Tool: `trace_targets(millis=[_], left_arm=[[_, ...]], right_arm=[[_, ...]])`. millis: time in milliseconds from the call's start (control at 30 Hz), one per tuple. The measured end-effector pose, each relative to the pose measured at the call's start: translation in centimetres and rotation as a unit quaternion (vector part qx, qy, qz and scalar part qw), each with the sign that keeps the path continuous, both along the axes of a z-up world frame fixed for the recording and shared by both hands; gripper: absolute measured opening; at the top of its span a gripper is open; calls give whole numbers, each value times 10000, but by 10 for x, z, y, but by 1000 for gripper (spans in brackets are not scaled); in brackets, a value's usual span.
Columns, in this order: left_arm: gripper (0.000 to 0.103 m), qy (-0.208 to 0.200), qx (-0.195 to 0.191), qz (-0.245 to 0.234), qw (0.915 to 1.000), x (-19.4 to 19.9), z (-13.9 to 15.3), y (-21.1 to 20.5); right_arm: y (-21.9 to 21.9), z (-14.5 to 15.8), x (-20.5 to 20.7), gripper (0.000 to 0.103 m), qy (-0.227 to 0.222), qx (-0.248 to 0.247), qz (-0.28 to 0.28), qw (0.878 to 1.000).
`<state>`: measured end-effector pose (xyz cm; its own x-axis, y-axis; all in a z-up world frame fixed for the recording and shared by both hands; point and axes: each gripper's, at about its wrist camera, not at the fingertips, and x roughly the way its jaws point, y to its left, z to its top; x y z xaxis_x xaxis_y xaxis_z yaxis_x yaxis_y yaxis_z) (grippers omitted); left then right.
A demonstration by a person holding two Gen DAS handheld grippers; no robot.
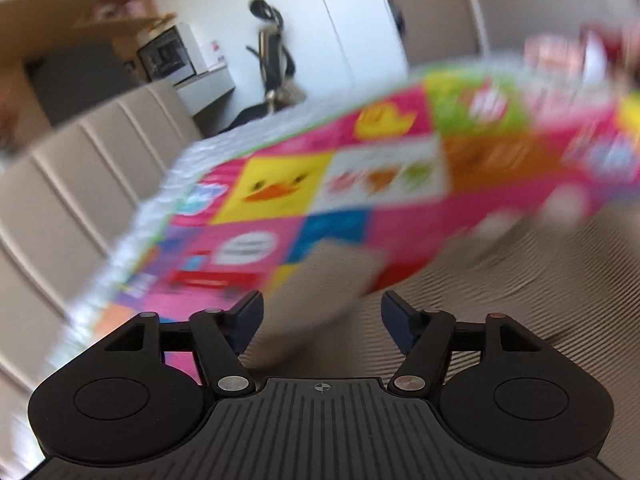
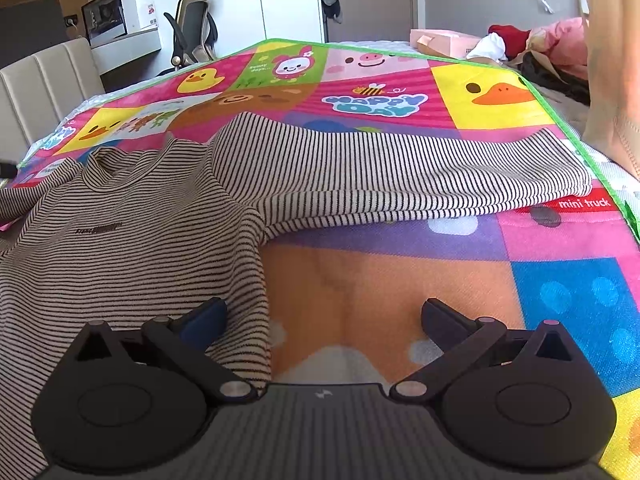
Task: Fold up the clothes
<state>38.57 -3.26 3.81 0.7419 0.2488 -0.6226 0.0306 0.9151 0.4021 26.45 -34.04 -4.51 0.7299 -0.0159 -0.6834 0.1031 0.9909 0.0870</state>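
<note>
Black-and-white stripes under the right gripper (image 2: 324,316), jaws spread wide, nothing held, one pad over the shirt's side edge. Left gripper (image 1: 322,316) likewise agape and empty above blurred ribbed cloth. Striped shirt (image 2: 132,240) spread face-up on the cartoon play mat (image 2: 560,236), one sleeve (image 2: 400,168) stretched out sideways. Farther off, clothes pile (image 2: 532,40). Folding seemingly barely begun: sleeves and body all left.

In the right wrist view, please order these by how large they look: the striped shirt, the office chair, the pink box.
1. striped shirt, clearly largest, though nearest the camera
2. office chair
3. pink box; both are far away, so their true sizes are uncertain.
</note>
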Motion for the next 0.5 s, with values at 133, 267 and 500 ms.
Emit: trace_targets(millis=[133,267,500], left_arm=[[62,568,475,-123,9972,18,-24,26],[13,342,226,18,9992,21,-18,51],[12,-475,-1870,-941,9767,-17,53,10]], right_arm=[[2,0,0,103,21,-55,2,10000],[3,0,0,103,25,-85,0,10000],[7,1,1,103,62,-192,-8,9998]])
